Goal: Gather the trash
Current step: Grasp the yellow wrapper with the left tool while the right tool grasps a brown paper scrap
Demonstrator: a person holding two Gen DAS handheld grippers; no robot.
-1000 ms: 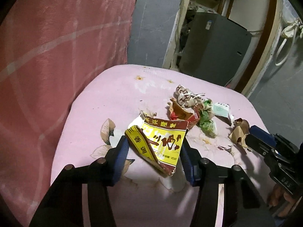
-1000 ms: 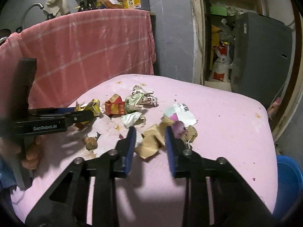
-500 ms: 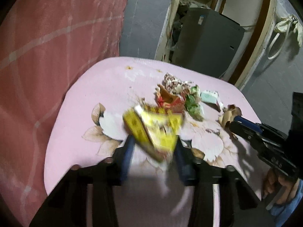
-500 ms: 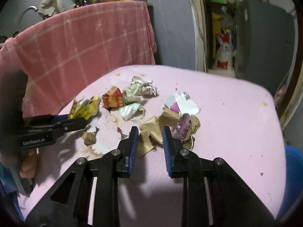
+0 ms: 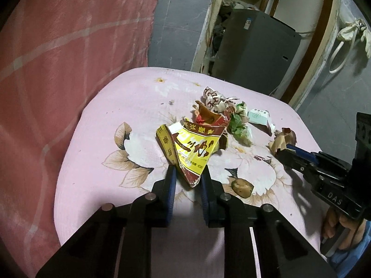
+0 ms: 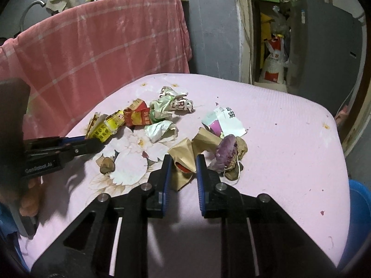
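The left gripper had just been closing, and its blue pads now pinched the lower corner of a yellow-and-red snack wrapper, which stood up tilted from between the fingertips. Just beyond that wrapper lay a crumpled red wrapper, a white-and-brown printed wrapper behind it, and a green-and-white crumpled wrapper to the right of the fingers. Further right sat a small white box. A small brown lump rested on the pink flowered cloth just beside the right finger.

The right gripper had also just been closing, with a crumpled piece of brown paper between its fingers; the pads were at the paper's sides, though how firmly they pressed was hard to tell. Just right of the right finger lay a purple sweet-potato scrap among brown peelings, and ahead of the fingertips a torn white-and-purple packet. To the left of the fingers, a crumpled silver-white wrapper lay on the cloth, and beyond it the left gripper showed from the side with the yellow wrapper at its tip. A blue bin edged into the far right, below the cloth's rim. A pink checked cloth hung behind the table.
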